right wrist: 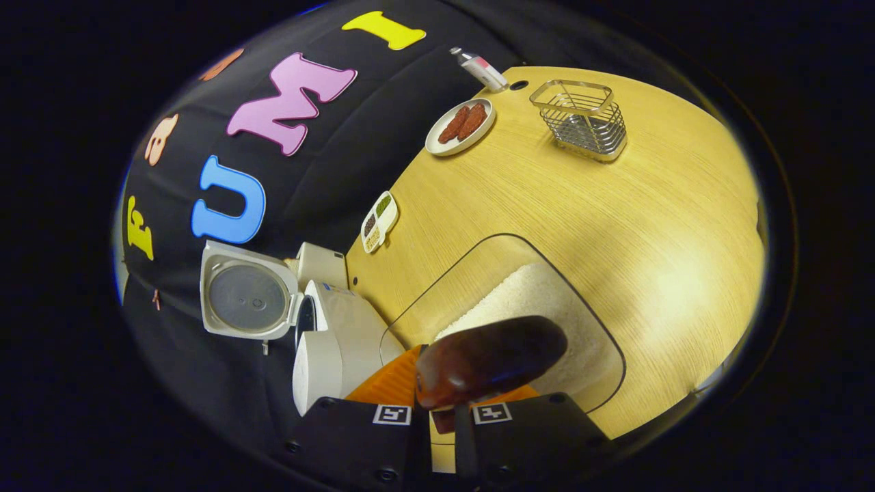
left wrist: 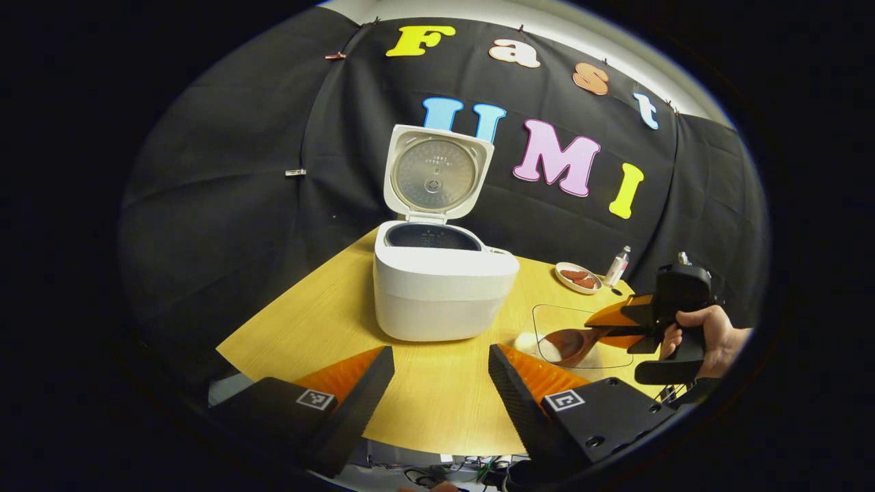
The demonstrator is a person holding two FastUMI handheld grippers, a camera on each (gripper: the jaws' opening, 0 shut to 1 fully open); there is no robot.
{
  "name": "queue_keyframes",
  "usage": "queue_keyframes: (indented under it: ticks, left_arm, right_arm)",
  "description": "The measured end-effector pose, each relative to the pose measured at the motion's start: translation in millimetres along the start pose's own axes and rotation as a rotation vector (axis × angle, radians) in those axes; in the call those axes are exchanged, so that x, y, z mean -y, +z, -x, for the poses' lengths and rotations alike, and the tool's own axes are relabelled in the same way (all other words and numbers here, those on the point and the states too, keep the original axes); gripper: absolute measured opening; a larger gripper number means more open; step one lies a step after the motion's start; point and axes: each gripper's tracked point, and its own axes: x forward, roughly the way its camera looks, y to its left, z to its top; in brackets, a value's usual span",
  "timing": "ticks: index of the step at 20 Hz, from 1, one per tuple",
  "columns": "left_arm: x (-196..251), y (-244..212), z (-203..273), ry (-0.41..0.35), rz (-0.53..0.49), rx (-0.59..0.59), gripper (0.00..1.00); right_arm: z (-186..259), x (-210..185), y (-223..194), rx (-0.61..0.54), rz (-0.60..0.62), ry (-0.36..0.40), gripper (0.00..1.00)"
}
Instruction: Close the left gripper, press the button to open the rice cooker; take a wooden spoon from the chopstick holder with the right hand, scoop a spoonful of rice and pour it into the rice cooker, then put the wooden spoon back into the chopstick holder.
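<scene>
Left gripper view shows the left gripper [left wrist: 441, 372] with fingers spread apart above the surface [left wrist: 328, 321], facing the rice cooker [left wrist: 441, 287], whose lid stands raised. Right gripper view shows the right gripper [right wrist: 443, 403] with fingers clamped on the wooden spoon [right wrist: 489, 359], over the rice [right wrist: 526, 301] in a clear tray [right wrist: 615, 355]. The chopstick holder [right wrist: 582, 119] stands well apart.

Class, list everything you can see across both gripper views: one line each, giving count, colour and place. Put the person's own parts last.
Rice cooker: one, white, lid up, table's left part.
Clear container: one, holding white rice, beside the cooker.
Wooden spoon: one, dark brown, over the rice.
Wire holder: one, silver, far corner.
Plate: one, white, reddish pieces.
Bottle: one, table's far edge.
Table: one, light wood.
Left gripper: jaws open.
Right gripper: jaws shut on spoon.
Hand: one, holding right gripper.
</scene>
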Motion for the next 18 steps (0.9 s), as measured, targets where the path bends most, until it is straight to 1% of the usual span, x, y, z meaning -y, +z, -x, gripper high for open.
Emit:
queue_keyframes:
  ticks: [3, 8, 13, 18]
  left_arm:
    - [0.4, 3.1, -0.4, -0.003, -0.01, 0.007, 0.95]
    - [3.5, 2.8, -0.1, -0.016, -0.021, 0.012, 0.96]
    - [2.6, 1.8, -0.5, -0.02, -0.017, 0.012, 0.96]
    - [0.7, -1.5, -0.6, -0.014, 0.0, 0.008, 0.96]
  right_arm:
    - [7.4, -8.0, 19.6, 0.016, -0.039, 0.022, 0.18]
    - [22.2, -33.9, 51.8, 0.06, -0.055, 0.071, 0.18]
    - [31.9, -80.5, 74.0, 0.076, -0.092, 0.153, 0.18]
    - [32.2, -135.7, 74.9, 0.053, -0.113, 0.229, 0.18]
